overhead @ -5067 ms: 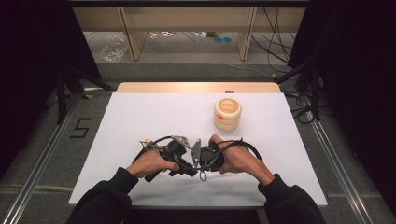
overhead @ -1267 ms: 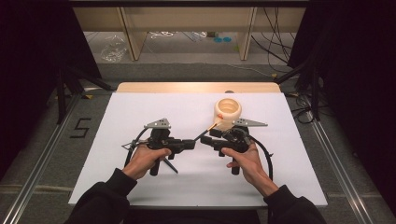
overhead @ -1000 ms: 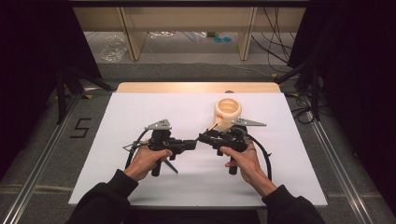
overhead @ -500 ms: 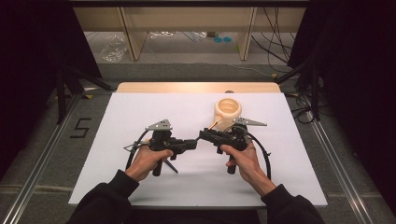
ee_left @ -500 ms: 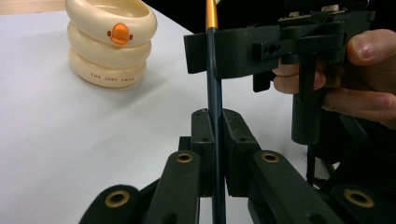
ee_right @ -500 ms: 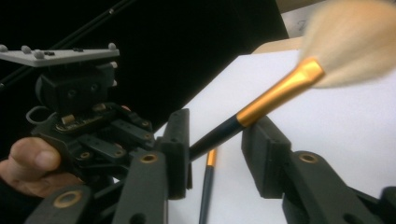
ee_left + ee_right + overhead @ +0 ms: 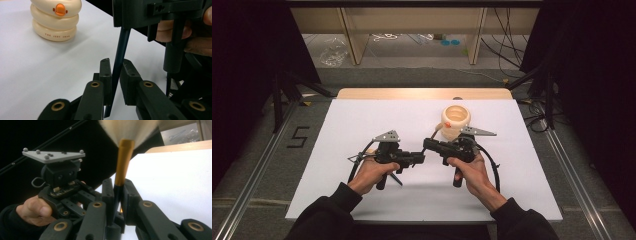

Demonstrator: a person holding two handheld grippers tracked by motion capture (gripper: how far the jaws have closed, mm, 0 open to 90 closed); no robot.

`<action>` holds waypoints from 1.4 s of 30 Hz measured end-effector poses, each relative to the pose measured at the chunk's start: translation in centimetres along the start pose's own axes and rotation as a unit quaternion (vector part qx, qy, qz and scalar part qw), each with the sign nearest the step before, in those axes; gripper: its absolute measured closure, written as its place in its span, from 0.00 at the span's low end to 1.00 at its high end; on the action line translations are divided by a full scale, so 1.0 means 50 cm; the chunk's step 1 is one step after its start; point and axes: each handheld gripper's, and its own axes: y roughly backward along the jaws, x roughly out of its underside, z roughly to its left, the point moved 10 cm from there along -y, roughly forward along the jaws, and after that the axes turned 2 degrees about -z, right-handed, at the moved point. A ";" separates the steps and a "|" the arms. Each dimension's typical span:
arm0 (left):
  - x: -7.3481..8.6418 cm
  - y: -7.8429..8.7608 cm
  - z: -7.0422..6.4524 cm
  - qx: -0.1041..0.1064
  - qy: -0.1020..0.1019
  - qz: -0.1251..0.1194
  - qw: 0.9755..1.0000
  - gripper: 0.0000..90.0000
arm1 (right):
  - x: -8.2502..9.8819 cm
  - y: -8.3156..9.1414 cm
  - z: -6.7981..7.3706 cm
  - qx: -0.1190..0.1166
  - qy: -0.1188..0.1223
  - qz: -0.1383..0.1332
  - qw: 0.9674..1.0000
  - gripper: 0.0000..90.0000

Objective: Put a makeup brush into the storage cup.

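Between the two tools, above the white surface (image 7: 362, 120), a slender brush with a dark handle, a gold ferrule and pale bristles (image 7: 124, 152) is held. The left tool (image 7: 115, 71) is clamped on the dark handle (image 7: 119, 60). The right tool (image 7: 117, 188) has just been closing and is seen gripping the handle just below the ferrule. Near the brush, a cream ribbed plastic container with an orange button (image 7: 455, 121) is observed standing upright on the surface, behind the right tool (image 7: 428, 144).
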 end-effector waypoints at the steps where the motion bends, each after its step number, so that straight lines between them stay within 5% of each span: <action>1: 0.001 -0.001 -0.002 0.002 0.003 0.002 1.000 0.89 | 0.000 0.000 0.001 -0.001 0.003 0.000 1.000 0.92; 20: 0.009 -0.011 -0.010 0.007 0.000 0.008 1.000 0.90 | 0.002 -0.007 0.013 -0.008 0.051 0.006 0.999 0.93; 42: 0.020 -0.024 -0.023 0.017 -0.009 0.013 1.000 0.84 | 0.013 -0.011 0.020 -0.009 0.067 0.024 0.997 0.93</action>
